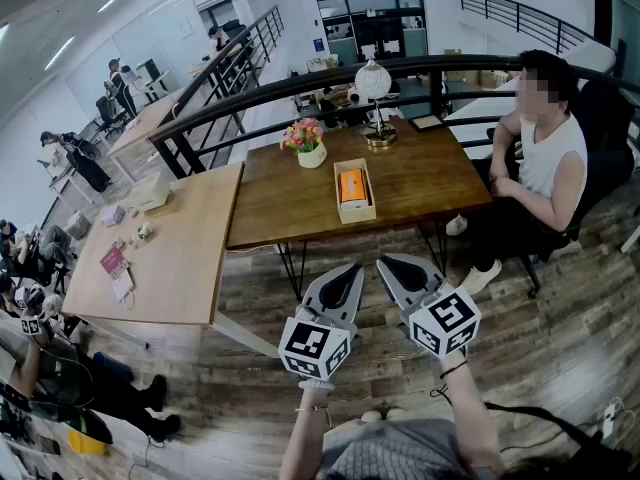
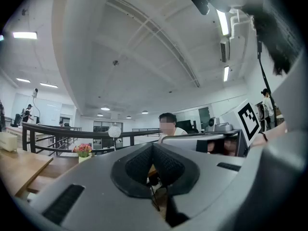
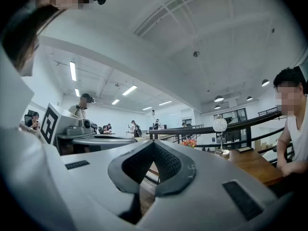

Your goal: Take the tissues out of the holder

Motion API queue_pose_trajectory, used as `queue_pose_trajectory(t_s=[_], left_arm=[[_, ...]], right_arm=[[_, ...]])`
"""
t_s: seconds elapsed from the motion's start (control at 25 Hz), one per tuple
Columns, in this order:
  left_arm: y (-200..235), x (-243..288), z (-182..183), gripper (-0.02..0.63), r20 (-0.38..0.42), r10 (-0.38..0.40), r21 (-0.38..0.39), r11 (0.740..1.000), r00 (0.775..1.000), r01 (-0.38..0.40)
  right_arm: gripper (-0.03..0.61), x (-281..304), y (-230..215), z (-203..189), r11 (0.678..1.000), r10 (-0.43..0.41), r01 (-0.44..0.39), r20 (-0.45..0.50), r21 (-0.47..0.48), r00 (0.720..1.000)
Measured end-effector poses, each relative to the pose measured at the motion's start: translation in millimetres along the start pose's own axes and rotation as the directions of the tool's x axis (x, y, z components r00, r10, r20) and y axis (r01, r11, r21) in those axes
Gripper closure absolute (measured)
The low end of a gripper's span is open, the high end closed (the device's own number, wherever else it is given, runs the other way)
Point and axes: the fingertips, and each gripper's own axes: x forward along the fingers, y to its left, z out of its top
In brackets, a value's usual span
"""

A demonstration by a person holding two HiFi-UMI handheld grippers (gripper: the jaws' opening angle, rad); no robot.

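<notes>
In the head view, the tissue holder [image 1: 354, 190] sits mid-frame on the dark table [image 1: 425, 178], with its long axis running up-frame, away from you. Your left gripper [image 1: 349, 268] and right gripper [image 1: 386, 261] hang side by side at lower centre. Both are short of the table edge and well apart from the holder, with their tips aimed up-frame toward it. The left tip lines up almost straight below it, so that hand looks slightly better placed.

In the left gripper view, your jaws are pressed together on nothing, and the camera looks level, so I can't make out the holder.

In the right gripper view, the jaws are likewise closed and empty, and the table lies at right.
</notes>
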Motion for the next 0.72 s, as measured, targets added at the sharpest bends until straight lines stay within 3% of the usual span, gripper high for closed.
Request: queue_pose_trajectory(t_s=[0.48, 0.72], left_arm=[[-11, 13, -2, 0.606, -0.005, 0.007, 0.002, 1.000, 1.000, -0.007], [-16, 17, -5, 0.606, -0.026, 0.017, 0.012, 1.000, 1.000, -0.017]], right_arm=[[0.566, -8, -13, -4, 1.000, 0.014, -0.014, -0.009, 0.009, 1.000], [0.565, -13, -22, 0, 0.998, 0.019, -0.021, 0.025, 0.067, 1.000]])
